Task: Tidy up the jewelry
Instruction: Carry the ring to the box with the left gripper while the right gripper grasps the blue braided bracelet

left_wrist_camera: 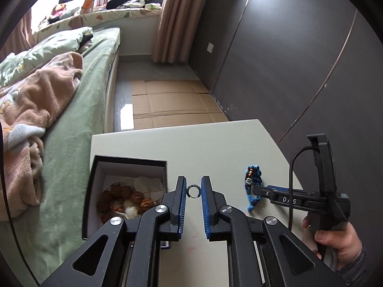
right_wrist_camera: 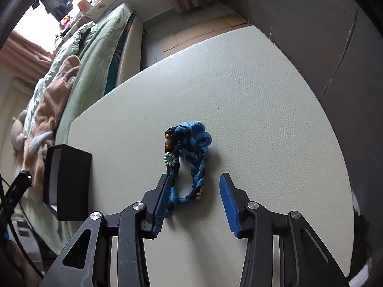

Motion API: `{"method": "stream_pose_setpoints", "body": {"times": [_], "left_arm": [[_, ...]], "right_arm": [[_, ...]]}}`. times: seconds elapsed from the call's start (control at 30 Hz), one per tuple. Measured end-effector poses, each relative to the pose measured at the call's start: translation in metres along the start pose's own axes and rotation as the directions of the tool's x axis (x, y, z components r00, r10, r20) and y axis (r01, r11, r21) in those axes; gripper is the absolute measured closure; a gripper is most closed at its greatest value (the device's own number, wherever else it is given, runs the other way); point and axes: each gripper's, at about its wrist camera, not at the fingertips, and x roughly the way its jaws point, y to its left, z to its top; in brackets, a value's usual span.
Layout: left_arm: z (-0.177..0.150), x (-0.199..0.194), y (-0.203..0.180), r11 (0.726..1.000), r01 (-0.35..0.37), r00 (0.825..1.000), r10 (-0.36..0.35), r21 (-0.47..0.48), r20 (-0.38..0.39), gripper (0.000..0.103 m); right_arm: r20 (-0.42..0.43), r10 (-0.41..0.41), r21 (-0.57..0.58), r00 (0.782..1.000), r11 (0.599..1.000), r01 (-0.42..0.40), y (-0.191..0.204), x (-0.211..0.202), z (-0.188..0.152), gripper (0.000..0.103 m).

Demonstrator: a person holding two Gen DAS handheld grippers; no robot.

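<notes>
A small silver ring (left_wrist_camera: 193, 191) sits between the blue pads of my left gripper (left_wrist_camera: 193, 192); the pads stand just beside it, and I cannot tell whether they touch it. A black jewelry box (left_wrist_camera: 124, 191) stands open at the left with brown bead bracelets and white cloth inside; it also shows in the right wrist view (right_wrist_camera: 68, 186). A blue braided bracelet (right_wrist_camera: 189, 165) with beads and a flower charm lies on the white table (right_wrist_camera: 263, 119). My right gripper (right_wrist_camera: 194, 189) is open around its near loop, the left finger touching it. The bracelet also shows in the left wrist view (left_wrist_camera: 253, 184).
A bed (left_wrist_camera: 71, 119) with green sheets and a pink blanket runs along the table's left side. A dark wardrobe (left_wrist_camera: 287, 59) stands at the right. Flattened cardboard (left_wrist_camera: 172, 102) lies on the floor beyond the table's far edge.
</notes>
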Motion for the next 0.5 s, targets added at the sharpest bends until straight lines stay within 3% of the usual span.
{"method": "stream_pose_setpoints", "body": {"times": [0.07,0.13,0.17,0.2,0.33,0.43,0.47,0.5], "left_arm": [[0.001,-0.003,0.008,1.000,-0.007,1.000,0.008,-0.010,0.005,0.090],[0.001,-0.006,0.016,1.000,-0.012,1.000,0.013,-0.021,0.008,0.090],[0.000,-0.008,0.020,1.000,-0.011,1.000,0.012,-0.027,0.008,0.090],[0.000,-0.009,0.023,0.999,-0.014,1.000,0.014,-0.032,0.008,0.090],[0.000,-0.011,0.040,0.997,-0.024,1.000,0.026,-0.077,0.013,0.090],[0.000,-0.010,0.056,0.989,0.008,1.000,-0.011,-0.148,-0.015,0.088],[0.000,-0.010,0.060,0.986,0.012,1.000,-0.015,-0.165,-0.017,0.078],[0.000,-0.011,0.064,0.984,0.006,1.000,-0.008,-0.178,-0.012,0.054]], "right_arm": [[0.011,-0.027,-0.020,1.000,0.999,0.027,0.004,0.000,-0.001,0.062],[0.020,-0.059,-0.040,0.998,0.997,0.060,0.008,0.001,-0.001,0.073],[0.022,-0.074,-0.048,0.997,0.996,0.075,0.010,0.001,-0.001,0.086],[0.023,-0.088,-0.052,0.996,0.995,0.089,0.010,0.002,-0.001,0.092],[0.035,-0.087,-0.053,0.996,0.995,0.088,0.008,-0.003,-0.003,0.093],[0.086,-0.032,-0.040,0.996,0.999,0.035,0.012,-0.020,-0.003,0.093],[0.105,-0.010,-0.038,0.994,0.999,0.014,0.013,-0.025,-0.003,0.093],[0.125,0.017,-0.034,0.992,0.999,-0.013,0.015,-0.032,-0.003,0.093]]}}
